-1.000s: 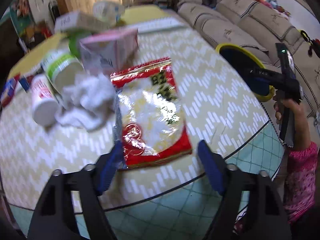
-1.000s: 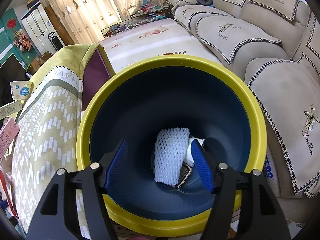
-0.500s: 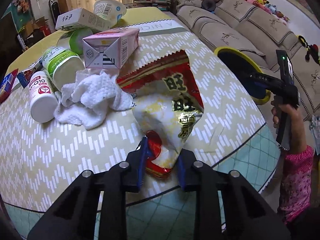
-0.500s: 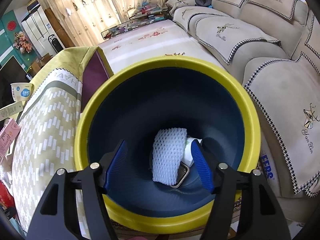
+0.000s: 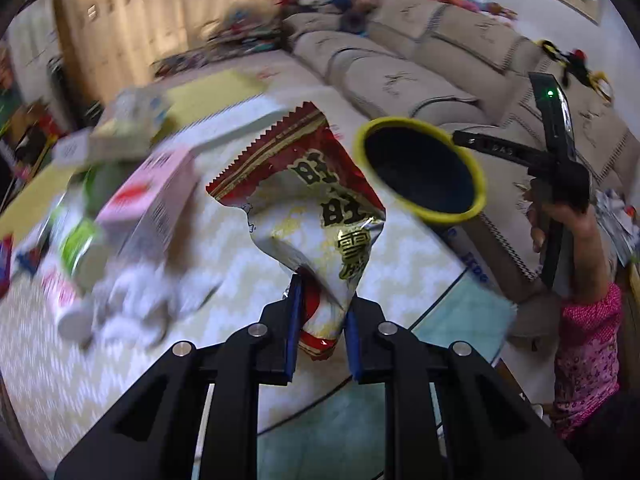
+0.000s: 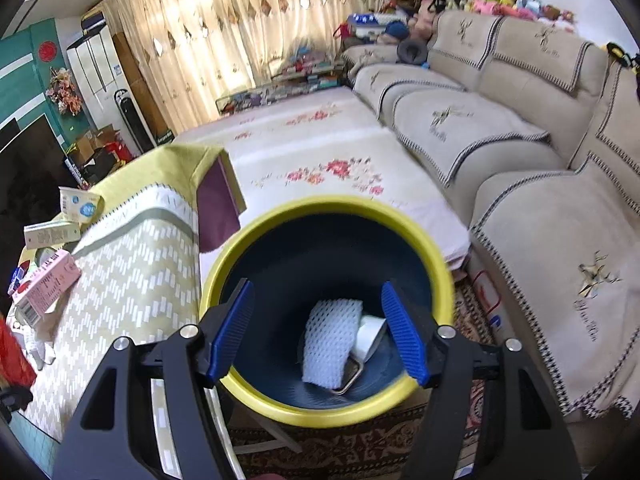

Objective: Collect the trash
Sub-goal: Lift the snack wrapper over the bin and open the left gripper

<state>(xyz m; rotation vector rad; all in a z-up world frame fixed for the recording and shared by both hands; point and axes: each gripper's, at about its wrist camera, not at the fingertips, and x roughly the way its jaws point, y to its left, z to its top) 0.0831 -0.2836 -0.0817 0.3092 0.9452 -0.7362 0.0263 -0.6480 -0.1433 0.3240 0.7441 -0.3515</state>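
Risk: left gripper (image 5: 320, 320), jaws just closed, pinches only the bottom corner of the crinkled red-and-silver foil snack bag (image 5: 308, 216) lifted above the table — it could slip short of the yellow-rimmed dark-blue bin (image 5: 420, 172). Right gripper (image 6: 318, 332) spread, empty.

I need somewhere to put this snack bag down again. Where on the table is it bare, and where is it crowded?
Bare cloth lies between the snack bag and the table edge nearest the yellow-rimmed bin, and along the near edge. The far-left side is crowded: pink carton, bottles and crumpled white tissue.
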